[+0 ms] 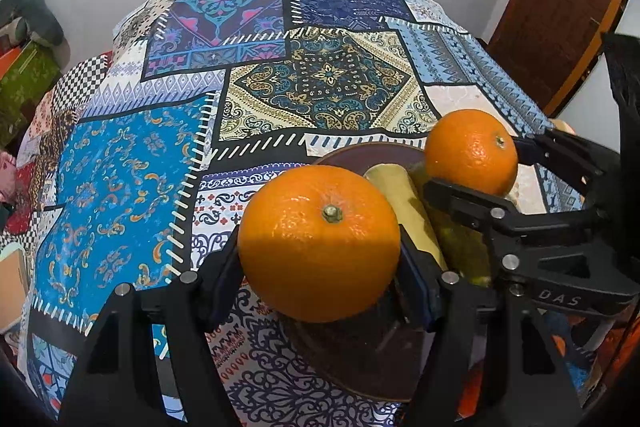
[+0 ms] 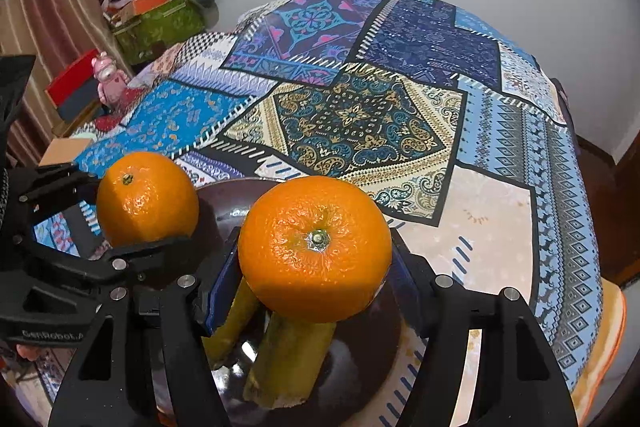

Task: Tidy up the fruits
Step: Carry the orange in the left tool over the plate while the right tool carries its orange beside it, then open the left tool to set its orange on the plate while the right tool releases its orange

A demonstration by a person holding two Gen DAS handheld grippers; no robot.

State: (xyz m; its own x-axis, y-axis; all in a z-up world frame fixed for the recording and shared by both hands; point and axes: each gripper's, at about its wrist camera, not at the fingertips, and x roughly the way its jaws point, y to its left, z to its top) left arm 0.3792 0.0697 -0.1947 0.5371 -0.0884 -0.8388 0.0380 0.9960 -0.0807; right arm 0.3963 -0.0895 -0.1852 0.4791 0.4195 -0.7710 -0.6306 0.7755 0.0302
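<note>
Each gripper holds an orange above a dark brown plate [image 1: 384, 359] that carries yellow-green bananas [image 1: 404, 203]. My left gripper [image 1: 320, 279] is shut on one orange [image 1: 320, 239] over the plate's left part. My right gripper [image 2: 312, 275] is shut on the other orange [image 2: 314, 247] over the plate [image 2: 360, 355] and bananas [image 2: 288, 359]. The right gripper and its orange [image 1: 472, 151] show at the right of the left wrist view. The left gripper's orange [image 2: 146, 199] shows at the left of the right wrist view.
The table wears a patchwork cloth [image 1: 312, 83] in blue and cream patterns. A brown door [image 1: 560, 11] stands at the right. Boxes and clutter [image 2: 156, 15] and a pink toy figure [image 2: 108, 79] sit beyond the table's far left edge.
</note>
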